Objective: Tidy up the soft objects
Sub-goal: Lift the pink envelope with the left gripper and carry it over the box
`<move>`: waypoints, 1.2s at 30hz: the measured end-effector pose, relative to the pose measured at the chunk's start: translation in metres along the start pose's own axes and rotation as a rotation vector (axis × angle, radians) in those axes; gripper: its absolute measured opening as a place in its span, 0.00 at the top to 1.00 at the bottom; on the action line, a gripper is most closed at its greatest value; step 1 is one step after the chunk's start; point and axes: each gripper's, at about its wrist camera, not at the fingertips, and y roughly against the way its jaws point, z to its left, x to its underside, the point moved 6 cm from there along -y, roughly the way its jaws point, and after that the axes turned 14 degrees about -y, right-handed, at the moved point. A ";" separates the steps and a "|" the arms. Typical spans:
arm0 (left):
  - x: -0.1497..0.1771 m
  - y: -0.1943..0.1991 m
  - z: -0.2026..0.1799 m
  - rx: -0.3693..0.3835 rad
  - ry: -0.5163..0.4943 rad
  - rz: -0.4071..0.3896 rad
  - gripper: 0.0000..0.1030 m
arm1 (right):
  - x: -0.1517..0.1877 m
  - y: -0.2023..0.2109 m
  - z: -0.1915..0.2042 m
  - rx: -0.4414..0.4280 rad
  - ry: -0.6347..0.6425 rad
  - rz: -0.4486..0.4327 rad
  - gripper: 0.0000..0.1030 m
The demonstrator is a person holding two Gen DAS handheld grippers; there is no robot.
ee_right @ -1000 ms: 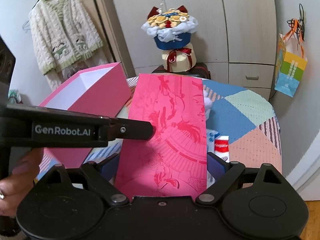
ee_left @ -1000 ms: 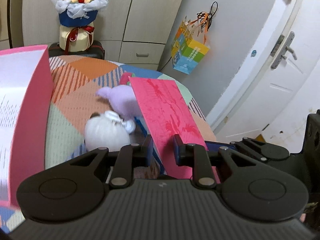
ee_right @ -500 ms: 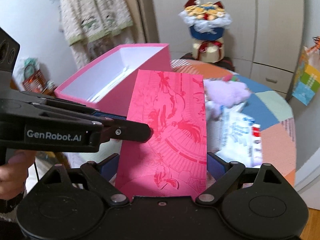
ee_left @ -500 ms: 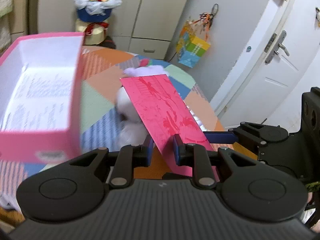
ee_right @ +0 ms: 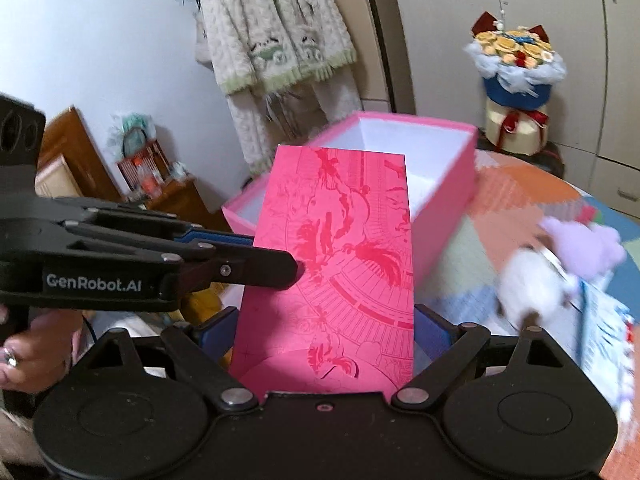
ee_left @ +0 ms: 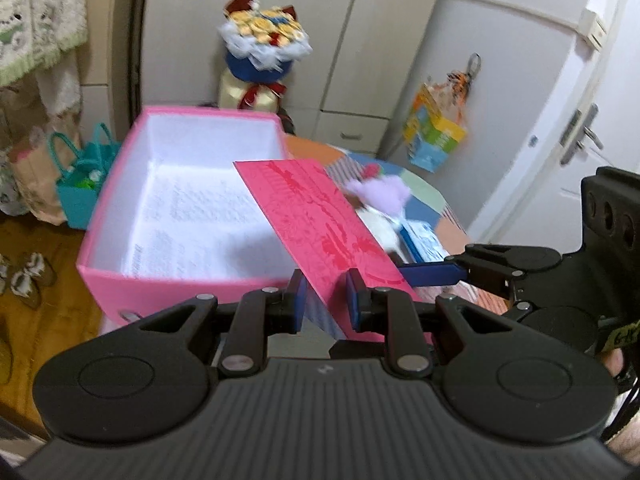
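Both grippers hold a flat red printed envelope point(ee_left: 320, 220), which also shows in the right wrist view point(ee_right: 344, 264). My left gripper point(ee_left: 323, 300) is shut on its edge; from the right wrist view it reaches in from the left point(ee_right: 280, 266). My right gripper point(ee_right: 324, 330) grips the envelope's two long edges, its jaws wide. An open pink box point(ee_left: 132, 276) with white lining lies just beyond the envelope point(ee_right: 448, 196). A purple plush point(ee_left: 380, 194) and a white plush point(ee_right: 532, 284) lie on the table to the right.
The table wears a patchwork cloth point(ee_right: 516, 184). A blue and white packet point(ee_left: 424, 240) lies by the plush toys. A flower bouquet point(ee_left: 262, 48) stands behind the table before the cupboards. A teal bag point(ee_left: 82, 184) sits on the floor at left.
Both grippers have swung left with the envelope: the pink box has come to the middle of the views and the plush toys have slid off to the right. The grips are unchanged.
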 end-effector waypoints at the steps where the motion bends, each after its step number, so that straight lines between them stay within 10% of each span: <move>1: -0.005 0.001 0.007 -0.010 0.002 -0.004 0.81 | -0.008 -0.005 0.004 -0.012 -0.011 -0.007 0.09; 10: -0.048 -0.042 0.075 -0.053 0.027 0.003 0.82 | -0.070 -0.067 0.001 -0.035 -0.130 -0.051 0.09; 36: -0.052 -0.155 0.163 -0.021 0.193 0.124 0.82 | -0.129 -0.189 -0.017 0.285 0.011 0.092 0.09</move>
